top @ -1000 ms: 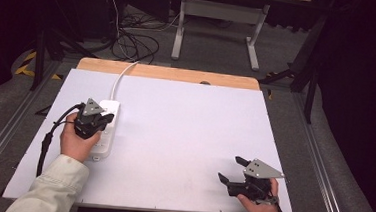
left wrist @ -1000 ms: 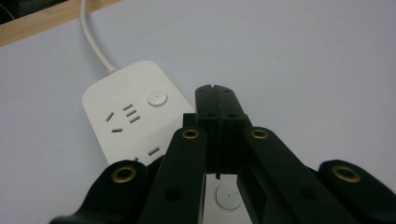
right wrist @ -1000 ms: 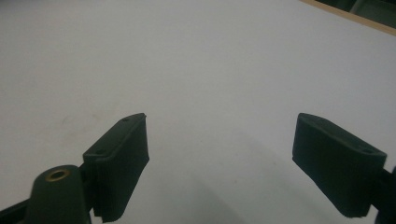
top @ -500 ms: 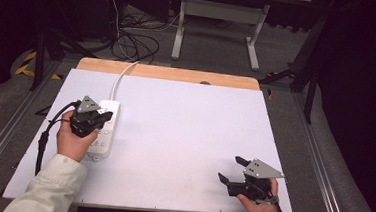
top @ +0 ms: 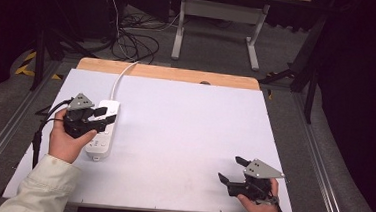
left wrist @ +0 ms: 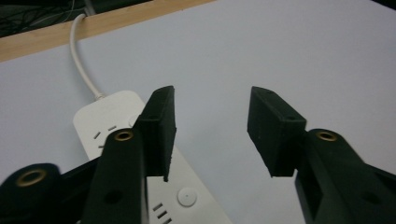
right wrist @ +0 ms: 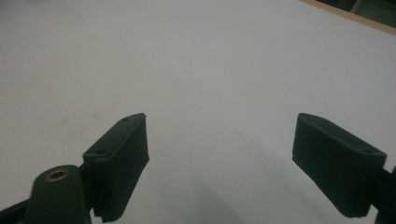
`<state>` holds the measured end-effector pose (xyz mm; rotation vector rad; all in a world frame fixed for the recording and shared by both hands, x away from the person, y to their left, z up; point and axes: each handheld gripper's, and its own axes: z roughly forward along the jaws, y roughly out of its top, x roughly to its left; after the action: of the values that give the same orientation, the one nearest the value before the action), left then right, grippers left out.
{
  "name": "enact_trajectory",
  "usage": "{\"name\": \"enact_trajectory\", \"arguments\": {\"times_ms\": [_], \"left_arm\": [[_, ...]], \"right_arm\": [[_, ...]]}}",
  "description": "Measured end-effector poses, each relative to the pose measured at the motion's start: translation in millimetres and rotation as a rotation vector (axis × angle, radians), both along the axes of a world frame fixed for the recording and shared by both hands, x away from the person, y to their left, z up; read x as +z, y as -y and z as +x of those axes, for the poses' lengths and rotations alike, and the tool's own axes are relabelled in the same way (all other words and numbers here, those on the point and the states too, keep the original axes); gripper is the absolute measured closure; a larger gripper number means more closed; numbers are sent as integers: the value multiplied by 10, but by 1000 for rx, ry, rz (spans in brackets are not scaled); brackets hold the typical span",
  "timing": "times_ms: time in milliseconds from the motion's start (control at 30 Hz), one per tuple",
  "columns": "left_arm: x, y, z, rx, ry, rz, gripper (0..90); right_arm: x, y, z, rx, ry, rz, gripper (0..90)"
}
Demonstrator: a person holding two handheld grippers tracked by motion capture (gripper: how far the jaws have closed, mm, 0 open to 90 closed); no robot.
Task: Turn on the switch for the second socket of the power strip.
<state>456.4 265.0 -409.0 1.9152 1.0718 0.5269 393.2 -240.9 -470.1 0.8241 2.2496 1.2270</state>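
At the far left of the high view your left hand (top: 66,140) holds the left gripper (top: 106,115) over the white power strip (top: 104,132), which lies lengthwise near the left edge of the white table (top: 184,136). Its jaws stand apart with nothing between them, their tips over the strip's upper half. The strip's white cord (top: 120,78) runs from its far end across the wooden strip (top: 168,74) at the table's back edge and drops off toward the floor cables.

The left gripper view adds what the high view cannot: the power strip (left wrist: 116,126) shows socket slots and a round button (left wrist: 187,197), and one jaw sits over the strip while the other hangs over bare table beside it. The cord (left wrist: 79,60) curves up to the wooden edge there too.

To the right of the strip the whole middle of the table is bare, white and open all the way across.

Near the front right corner your right hand (top: 256,208) holds the right gripper (top: 231,170), close to the front edge and a little in from the right edge. Its jaws are spread wide and empty. The right gripper view (right wrist: 219,163) looks across plain white surface, with a sliver of the wooden edge (right wrist: 355,18) at its top right.
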Motion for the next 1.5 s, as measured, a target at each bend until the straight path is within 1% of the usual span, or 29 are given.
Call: {"name": "enact_trajectory", "arguments": {"times_ms": [33,100,133,200,233,267,333,433,533,700,733,800,833,867,900,1000,1067,1100,1167,1200,1367,1400,1467,1500], "left_arm": [[27,12,-43,-14,1,-16,482],[38,20,-66,-23,-1,-21,431],[48,25,-87,-35,3,-20,431],[75,29,-131,-45,15,-26,388],[90,26,-151,-50,19,-33,388],[103,27,-174,-55,20,-49,373],[130,26,-223,-67,30,-65,349],[159,35,-298,-94,53,-56,322],[177,56,-362,-118,59,-61,312],[180,85,-425,-140,71,-53,300],[175,95,-442,-144,68,-56,298],[161,114,-479,-162,69,-63,296],[158,117,-498,-172,74,-56,296],[147,130,-522,-179,76,-67,293],[143,131,-543,-189,82,-66,290],[102,139,-615,-226,116,-111,285],[54,144,-660,-246,132,-157,286],[33,140,-679,-254,137,-167,286],[-39,131,-723,-267,132,-187,280],[-39,131,-723,-267,132,-187,275],[-172,95,-764,-263,140,-191,259],[-195,81,-766,-265,143,-184,251],[-243,61,-769,-260,99,-201,238],[-264,53,-774,-263,100,-204,238]], "right_arm": [[3,3,-1,-1,-1,0,188],[5,4,-2,-1,0,-1,189],[5,4,-2,-1,0,-1,189],[4,1,-1,2,-1,-2,189],[4,1,-1,2,-1,-2,189],[5,1,0,3,0,-3,189],[6,1,0,3,0,-3,189],[7,1,-2,3,1,-5,189],[7,1,-2,3,1,-5,189],[8,-4,-4,4,3,-4,189],[9,-3,-6,3,3,-4,189],[9,-3,-6,3,4,-4,189],[9,-3,-6,3,4,-4,189],[9,-3,-6,5,4,-2,189],[10,-2,-5,5,4,-4,189],[9,-3,-6,6,5,-3,190],[11,-2,-8,8,5,-2,189],[11,-2,-8,8,5,-2,189],[10,-4,-7,8,7,-2,189],[10,-4,-7,8,7,-2,189],[10,-9,-8,9,6,-4,189],[11,-10,-9,10,7,-4,189],[10,-12,-9,10,7,-5,189],[10,-12,-9,10,7,-5,189]]}}
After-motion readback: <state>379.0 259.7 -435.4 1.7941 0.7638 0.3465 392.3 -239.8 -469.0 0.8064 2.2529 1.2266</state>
